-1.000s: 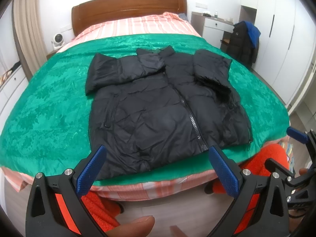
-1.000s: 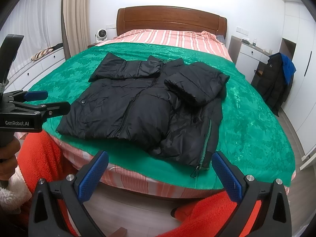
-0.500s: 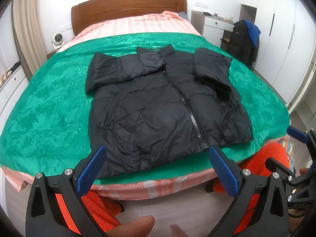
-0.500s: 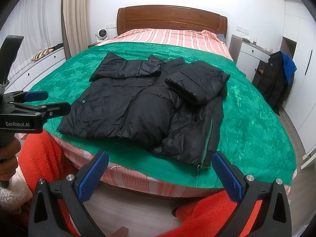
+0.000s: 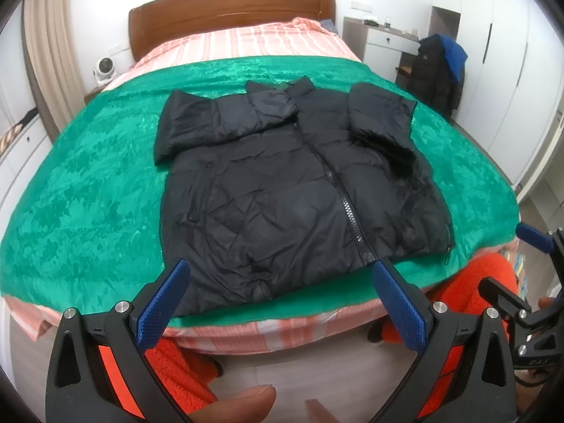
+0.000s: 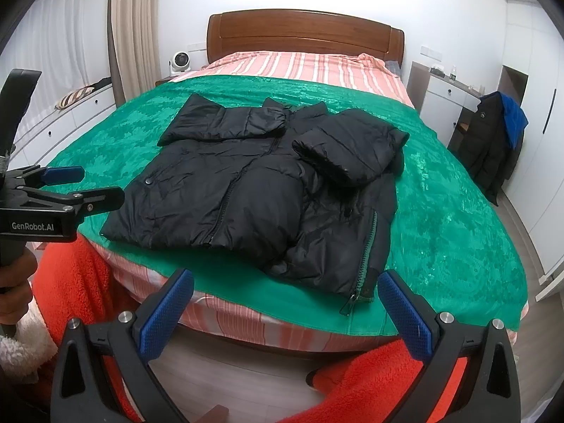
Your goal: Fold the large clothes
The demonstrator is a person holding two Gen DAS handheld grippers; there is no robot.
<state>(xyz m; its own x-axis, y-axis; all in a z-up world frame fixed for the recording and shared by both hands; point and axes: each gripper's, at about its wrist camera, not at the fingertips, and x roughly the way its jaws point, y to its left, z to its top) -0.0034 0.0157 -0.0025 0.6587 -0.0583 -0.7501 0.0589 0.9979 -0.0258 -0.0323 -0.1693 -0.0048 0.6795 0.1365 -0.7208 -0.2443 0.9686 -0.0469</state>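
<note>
Left gripper (image 5: 280,305) spread wide, holding nothing, level short of the bed edge. Right gripper (image 6: 287,306) likewise wide and empty, apart from the black puffer jacket (image 5: 282,194) lying zipped, sleeves folded in, on the green blanket (image 5: 88,190). "GenRobot.AI" printed on the left gripper's body.

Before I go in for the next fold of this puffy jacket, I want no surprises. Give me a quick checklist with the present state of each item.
1. Left tongs open and holding nothing: ok.
2. Right tongs open and holding nothing: ok.
3. Both sleeves folded in over the black jacket: ok.
4. Zipper closed down the front: ok.
5. Jacket's hem fully on the green blanket, short of the bed's edge: ok.
6. Jacket lying flat: not ok, its right side bulges near the hem.
</note>
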